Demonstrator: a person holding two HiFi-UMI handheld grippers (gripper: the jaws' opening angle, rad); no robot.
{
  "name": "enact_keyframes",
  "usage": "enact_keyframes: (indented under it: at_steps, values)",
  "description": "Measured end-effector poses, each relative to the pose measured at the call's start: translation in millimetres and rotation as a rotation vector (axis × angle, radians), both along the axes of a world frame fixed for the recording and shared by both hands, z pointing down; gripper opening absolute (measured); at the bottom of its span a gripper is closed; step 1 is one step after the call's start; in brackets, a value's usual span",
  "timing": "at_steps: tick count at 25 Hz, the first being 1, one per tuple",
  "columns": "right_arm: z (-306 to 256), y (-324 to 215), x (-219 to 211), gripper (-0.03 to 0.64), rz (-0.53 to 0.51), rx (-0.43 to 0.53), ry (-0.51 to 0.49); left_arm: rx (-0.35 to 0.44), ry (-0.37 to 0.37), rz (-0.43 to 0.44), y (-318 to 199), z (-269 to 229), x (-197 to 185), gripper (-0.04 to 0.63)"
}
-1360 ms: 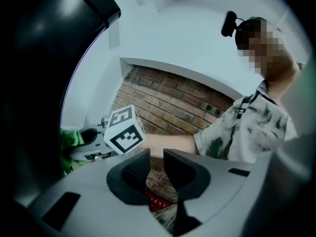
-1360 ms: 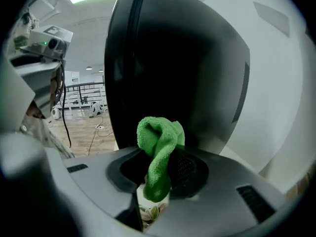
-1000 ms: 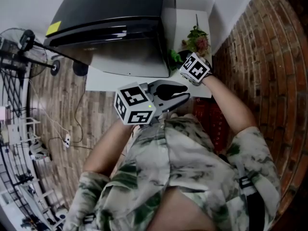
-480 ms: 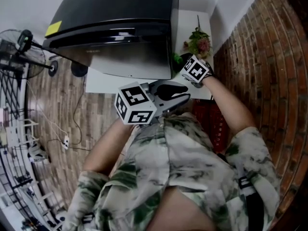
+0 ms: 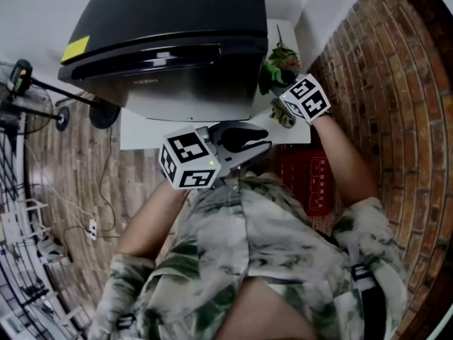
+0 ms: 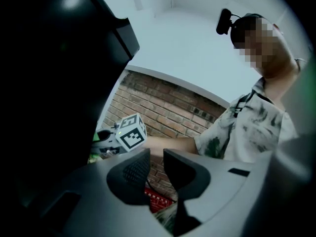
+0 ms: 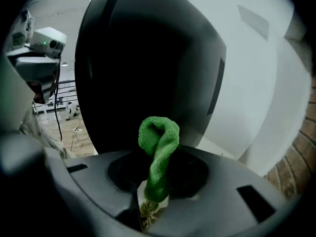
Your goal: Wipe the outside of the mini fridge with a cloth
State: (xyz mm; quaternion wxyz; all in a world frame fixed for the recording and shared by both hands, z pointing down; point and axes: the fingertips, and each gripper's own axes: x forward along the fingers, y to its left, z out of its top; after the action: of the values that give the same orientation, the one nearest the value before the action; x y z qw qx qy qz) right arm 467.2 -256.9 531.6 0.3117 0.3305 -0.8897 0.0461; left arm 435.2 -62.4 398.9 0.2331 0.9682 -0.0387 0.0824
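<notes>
cloth (image 7: 158, 149): green, fuzzy, curled | mini fridge (image 5: 177, 27): glossy black

One mini fridge (image 5: 177, 20), one cloth (image 7: 158, 147), two tools (image 6: 157, 164) (image 7: 157, 179), one plant (image 5: 283, 54), one red crate (image 5: 304, 179).

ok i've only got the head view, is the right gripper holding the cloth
observer: Yes. In the right gripper view the right gripper is shut on a green cloth, which sticks up from between its jaws.
operator: is it facing the fridge
observer: Yes. The fridge shows its black side, which fills that view just past the cloth. I cannot tell whether they touch.
operator: left gripper got anything
observer: No. In the left gripper view the left gripper has its jaws slightly apart with nothing between them.
</notes>
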Motion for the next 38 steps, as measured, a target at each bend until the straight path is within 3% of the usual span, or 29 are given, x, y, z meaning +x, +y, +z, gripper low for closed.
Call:
enact_keyframes:
  at_steps: [13,17,23,31,38]
  values:
    - [-156.7,100.8,-18.1,0.112,0.415,0.201,0.008,0.057,0.034,0.184,48.9,-18.9,-171.5,0.074]
    - [-188.1,147.8,-47.1,0.112,0.477,0.236,0.004,0.059,0.041,0.219,69.1,-22.1,-213.0,0.074]
    - [-206.8,183.8,-114.1,0.112,0.409,0.279,-0.020,0.060,0.034,0.186,79.9,-17.3,-246.7,0.074]
    - [-220.6,181.3,-201.2,0.112,0.207,0.345,-0.054,0.050,-0.034,0.063,77.9,-19.1,-279.1,0.074]
    - [-234.4,174.0,-267.5,0.112,0.146,0.384,-0.059,0.053,-0.031,0.033,73.0,-17.3,-332.5,0.074]
